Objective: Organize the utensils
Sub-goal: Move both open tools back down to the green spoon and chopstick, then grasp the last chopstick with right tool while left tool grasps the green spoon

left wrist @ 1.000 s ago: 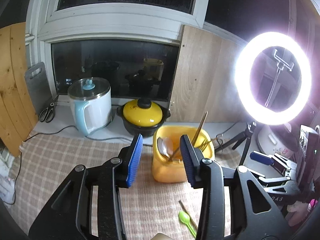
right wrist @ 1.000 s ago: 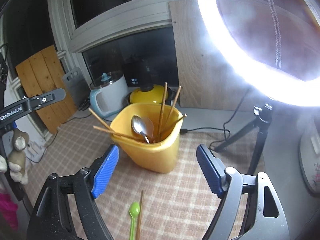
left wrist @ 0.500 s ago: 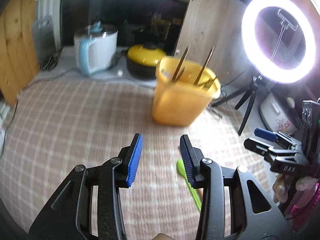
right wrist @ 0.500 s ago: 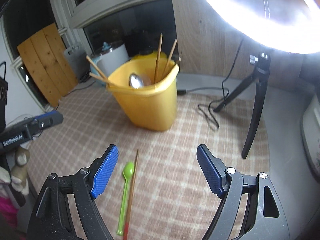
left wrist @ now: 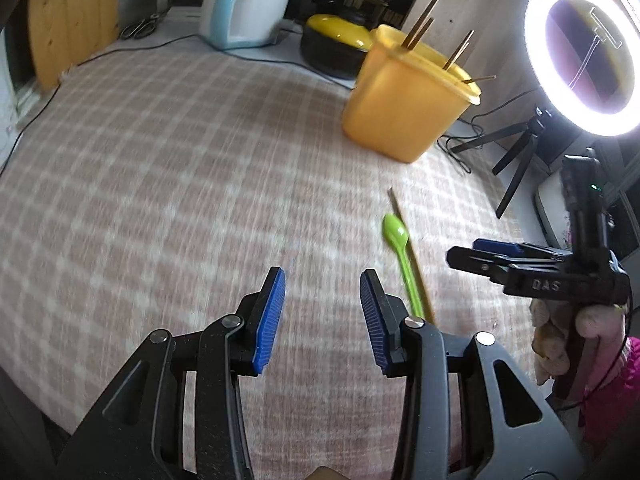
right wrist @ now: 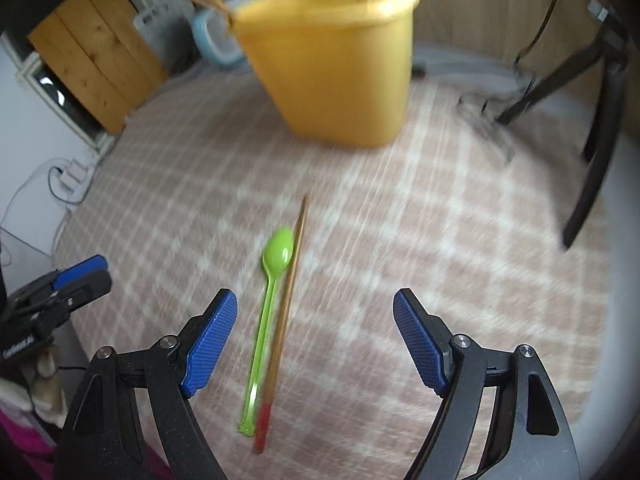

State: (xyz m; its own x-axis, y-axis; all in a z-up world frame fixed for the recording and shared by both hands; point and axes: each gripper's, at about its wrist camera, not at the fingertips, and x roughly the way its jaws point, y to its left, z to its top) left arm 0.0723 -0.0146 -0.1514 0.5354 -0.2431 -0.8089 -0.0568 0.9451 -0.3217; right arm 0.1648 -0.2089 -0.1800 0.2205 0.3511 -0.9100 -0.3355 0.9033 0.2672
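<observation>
Blue ribbed pads face each other on both grippers. The left gripper [left wrist: 322, 312] stands partly open with nothing between its jaws, above bare checked cloth [left wrist: 160, 184]. The right gripper [right wrist: 314, 340] is spread wide and empty, pointing down over a green plastic spoon [right wrist: 272, 300] and a thin wooden chopstick [right wrist: 286, 312] with a red end. These two slender pieces lie side by side, almost touching, on the soft woven cloth near its front edge, bowl and tip pointing away. Farther back, towards the rear right edge, stands a smooth yellow plastic tub [right wrist: 332, 64] with more chopsticks leaning out. Behind it sit a lidded yellow pot [left wrist: 336, 40], a pale blue kettle [left wrist: 246, 12] and a glowing ring light [left wrist: 582, 52] on a tripod.
</observation>
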